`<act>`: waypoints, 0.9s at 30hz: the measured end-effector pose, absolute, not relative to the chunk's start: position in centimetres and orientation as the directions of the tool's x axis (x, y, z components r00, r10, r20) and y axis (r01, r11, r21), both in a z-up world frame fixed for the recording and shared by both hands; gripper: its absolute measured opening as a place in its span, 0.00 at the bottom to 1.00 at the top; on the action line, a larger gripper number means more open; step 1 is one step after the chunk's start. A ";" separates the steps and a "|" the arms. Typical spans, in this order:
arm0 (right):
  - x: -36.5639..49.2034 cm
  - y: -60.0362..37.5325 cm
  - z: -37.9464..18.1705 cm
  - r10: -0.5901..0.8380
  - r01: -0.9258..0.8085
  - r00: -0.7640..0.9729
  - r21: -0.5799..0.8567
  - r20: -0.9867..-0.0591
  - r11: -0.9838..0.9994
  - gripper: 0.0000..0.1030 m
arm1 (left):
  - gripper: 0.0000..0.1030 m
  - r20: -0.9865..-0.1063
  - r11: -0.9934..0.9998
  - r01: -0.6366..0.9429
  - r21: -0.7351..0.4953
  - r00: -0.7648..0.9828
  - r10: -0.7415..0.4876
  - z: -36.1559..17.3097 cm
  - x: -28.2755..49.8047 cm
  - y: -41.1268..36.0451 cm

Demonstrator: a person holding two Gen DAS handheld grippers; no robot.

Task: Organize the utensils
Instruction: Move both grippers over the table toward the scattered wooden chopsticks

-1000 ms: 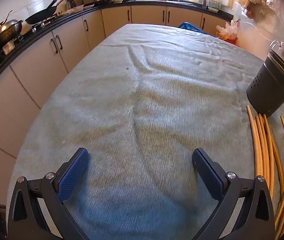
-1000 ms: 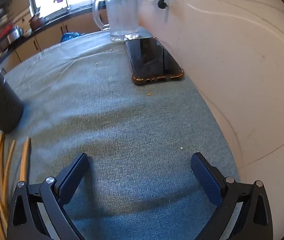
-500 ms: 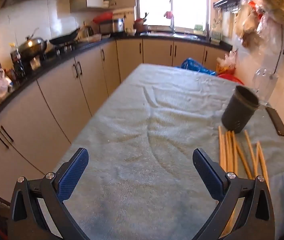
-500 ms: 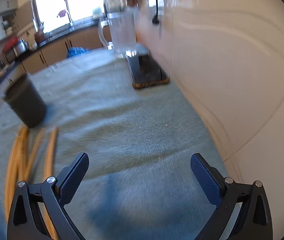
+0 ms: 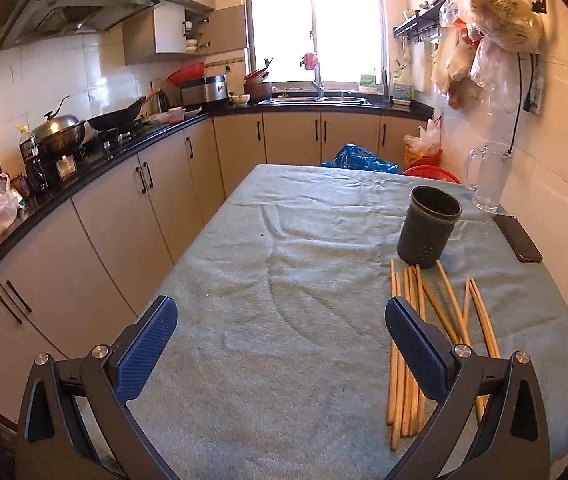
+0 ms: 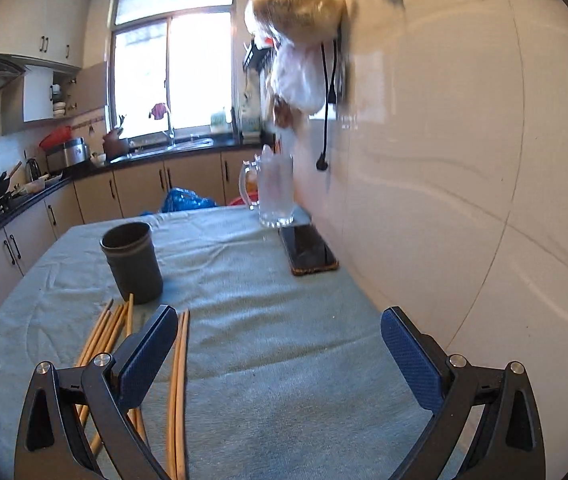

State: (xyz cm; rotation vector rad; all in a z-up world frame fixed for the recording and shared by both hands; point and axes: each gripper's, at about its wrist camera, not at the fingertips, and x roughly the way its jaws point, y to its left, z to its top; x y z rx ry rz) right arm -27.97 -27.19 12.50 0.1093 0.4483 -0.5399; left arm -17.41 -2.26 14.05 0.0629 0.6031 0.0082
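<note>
Several wooden chopsticks (image 5: 408,320) lie loose on the table's blue-green cloth (image 5: 284,280), just in front of a dark grey utensil holder (image 5: 428,228) that stands upright and looks empty. They also show in the right wrist view (image 6: 178,364), with the holder (image 6: 132,262) behind them. My left gripper (image 5: 280,340) is open and empty above the cloth, left of the chopsticks. My right gripper (image 6: 274,348) is open and empty, right of the chopsticks.
A black phone (image 6: 308,250) and a glass mug (image 6: 274,190) sit by the wall (image 6: 464,160) at the table's right side. Bags hang on that wall (image 5: 492,20). Cabinets and a counter (image 5: 124,148) with pans run along the left.
Both grippers have risen and pulled back from the cloth, so the views now take in the whole table and kitchen. Both stay open. The chopsticks and holder have not moved.
</note>
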 end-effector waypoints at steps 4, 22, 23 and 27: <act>-28.5 -26.7 12.9 -0.481 0.525 0.771 -0.010 -0.417 0.851 1.00 | 1.00 -0.555 0.997 0.024 0.070 0.832 0.019 14.1 -17.9 -2.5; -29.3 -26.2 13.2 -0.523 0.563 0.755 -0.018 -0.395 0.826 1.00 | 1.00 -0.583 0.994 0.104 0.017 0.809 -0.075 12.6 -18.0 -2.4; -29.3 -26.2 13.1 -0.532 0.569 0.753 -0.023 -0.387 0.822 1.00 | 1.00 -0.590 0.995 0.101 0.018 0.804 -0.071 12.5 -17.9 -2.4; -28.7 -26.4 12.4 -0.516 0.546 0.757 -0.044 -0.400 0.836 1.00 | 1.00 -0.609 0.996 0.083 0.038 0.792 -0.042 11.8 -17.2 -2.3</act>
